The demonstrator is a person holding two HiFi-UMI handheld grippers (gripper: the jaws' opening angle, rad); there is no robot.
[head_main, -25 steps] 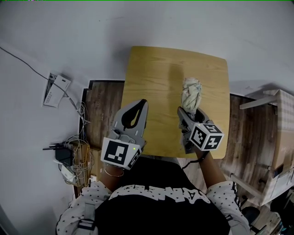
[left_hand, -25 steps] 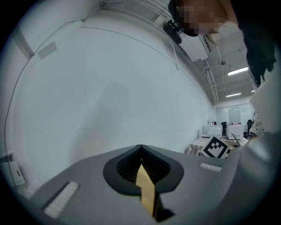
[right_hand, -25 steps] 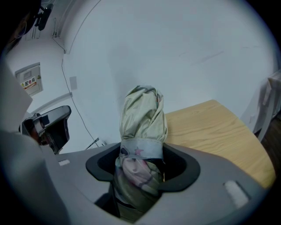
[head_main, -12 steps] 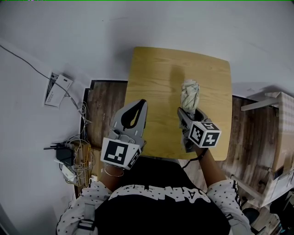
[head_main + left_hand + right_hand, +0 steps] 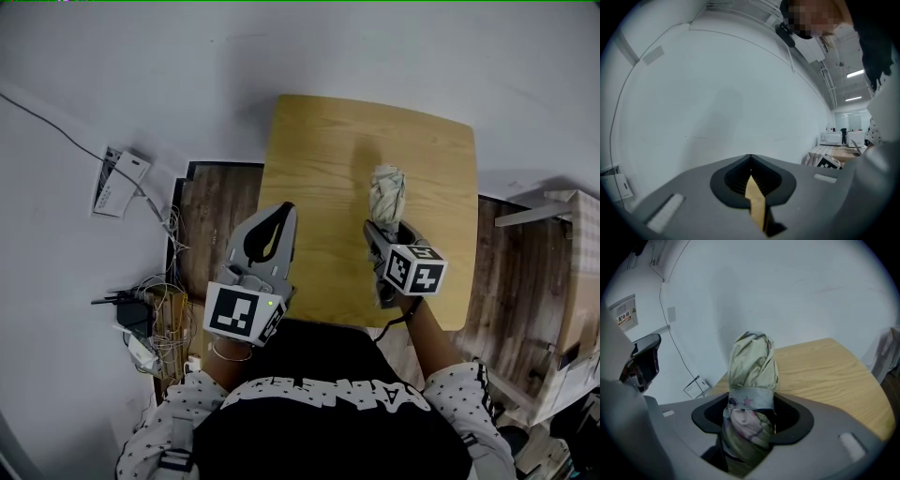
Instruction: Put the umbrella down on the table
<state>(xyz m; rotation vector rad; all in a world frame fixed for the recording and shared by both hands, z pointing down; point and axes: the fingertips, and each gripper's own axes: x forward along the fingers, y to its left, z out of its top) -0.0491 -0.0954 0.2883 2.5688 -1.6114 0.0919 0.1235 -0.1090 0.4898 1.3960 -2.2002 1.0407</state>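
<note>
A folded pale green umbrella (image 5: 388, 194) (image 5: 752, 380), bound by a strap, sticks out of my right gripper (image 5: 383, 231) (image 5: 751, 420), which is shut on it. It hangs over the right half of the wooden table (image 5: 319, 169) (image 5: 825, 366), pointing away from me. My left gripper (image 5: 279, 214) (image 5: 750, 161) is shut with nothing in it. It stays at the table's near left edge, aimed toward the white wall.
A white wall box (image 5: 116, 183) and a cable (image 5: 56, 131) run along the wall at left. Tangled wires and devices (image 5: 145, 319) lie on the wooden floor at lower left. Cardboard boxes (image 5: 577, 281) stand at the right.
My right gripper and the umbrella have shifted slightly right and a little farther over the table. The left gripper has barely moved.
</note>
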